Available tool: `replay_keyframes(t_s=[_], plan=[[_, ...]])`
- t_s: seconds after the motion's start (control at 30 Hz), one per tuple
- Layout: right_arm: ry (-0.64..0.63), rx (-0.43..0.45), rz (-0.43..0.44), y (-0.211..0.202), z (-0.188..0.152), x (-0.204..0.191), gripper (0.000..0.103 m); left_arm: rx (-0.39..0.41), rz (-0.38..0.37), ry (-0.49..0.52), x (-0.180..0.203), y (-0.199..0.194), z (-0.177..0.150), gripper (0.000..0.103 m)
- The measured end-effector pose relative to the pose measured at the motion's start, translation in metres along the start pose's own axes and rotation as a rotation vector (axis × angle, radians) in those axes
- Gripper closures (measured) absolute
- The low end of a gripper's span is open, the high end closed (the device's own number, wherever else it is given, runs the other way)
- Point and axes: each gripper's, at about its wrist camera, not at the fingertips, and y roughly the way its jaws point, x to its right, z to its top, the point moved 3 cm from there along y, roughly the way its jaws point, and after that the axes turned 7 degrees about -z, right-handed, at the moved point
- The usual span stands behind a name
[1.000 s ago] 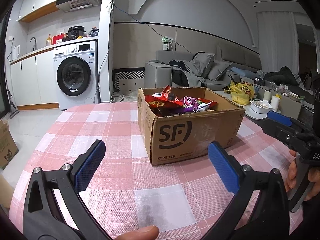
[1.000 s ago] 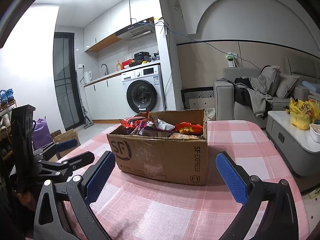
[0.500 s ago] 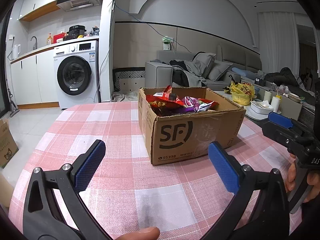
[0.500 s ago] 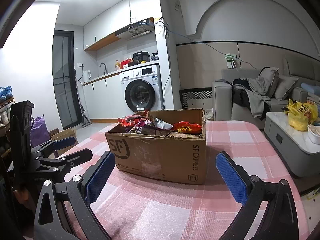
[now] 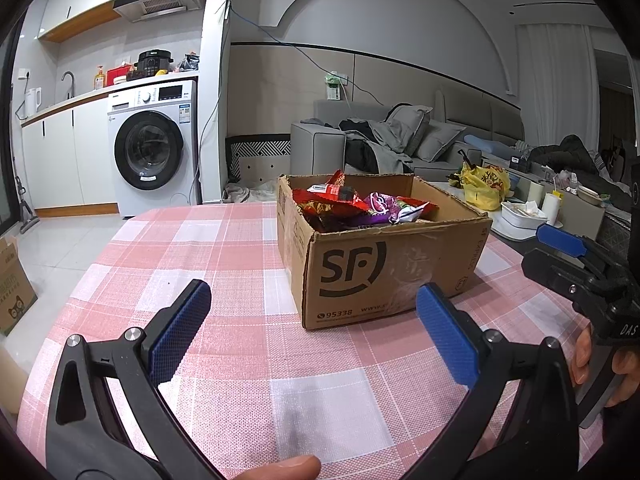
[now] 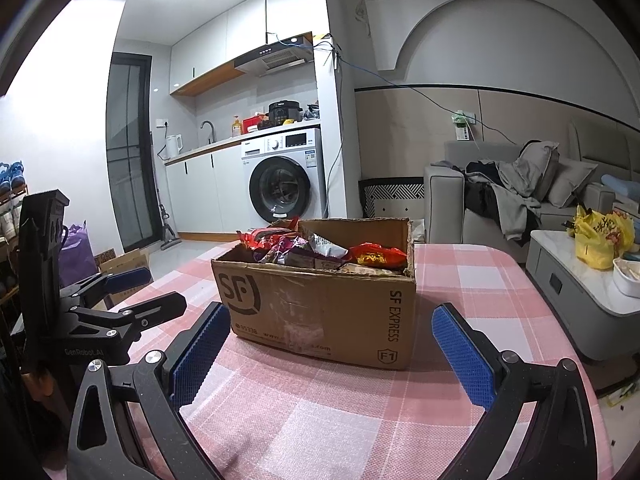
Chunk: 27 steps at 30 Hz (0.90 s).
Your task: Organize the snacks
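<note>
A brown cardboard box [image 5: 384,268] marked SF stands on the pink checked tablecloth [image 5: 224,248], holding several snack packets [image 5: 360,202] in red, purple and silver. It also shows in the right wrist view [image 6: 320,308] with the snack packets [image 6: 320,246] piled inside. My left gripper [image 5: 312,320] is open and empty, low over the cloth just before the box. My right gripper [image 6: 332,340] is open and empty, close to the box's near face. The right gripper also shows at the right edge of the left wrist view [image 5: 576,264]; the left gripper shows at the left of the right wrist view [image 6: 120,300].
A white coffee table [image 6: 580,280] with a yellow bag [image 6: 600,236] stands right of the table. A grey sofa [image 5: 400,148] and a washing machine [image 5: 152,148] are behind. A small carton [image 5: 12,280] sits on the floor at left.
Both grippers have shifted slightly; the box sits a little lower and closer in the views. Both stay open and empty.
</note>
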Motion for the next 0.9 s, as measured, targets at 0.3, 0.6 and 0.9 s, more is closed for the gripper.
replay_keyframes(t_s=[0.3,0.6,0.9], plan=[[0.000,0.000,0.000,0.0000,-0.0002,-0.0002,0.000,0.000,0.000,-0.001,0.0000,0.0000,-0.0004,0.001],[0.005,-0.002,0.001,0.0005,-0.0006,0.0012,0.000,0.000,0.000,0.000,0.0006,0.0007,-0.0006,0.001],[0.006,-0.002,0.001,0.0008,-0.0007,0.0017,0.000,0.000,0.000,-0.001,0.0005,0.0005,-0.0009,0.001]])
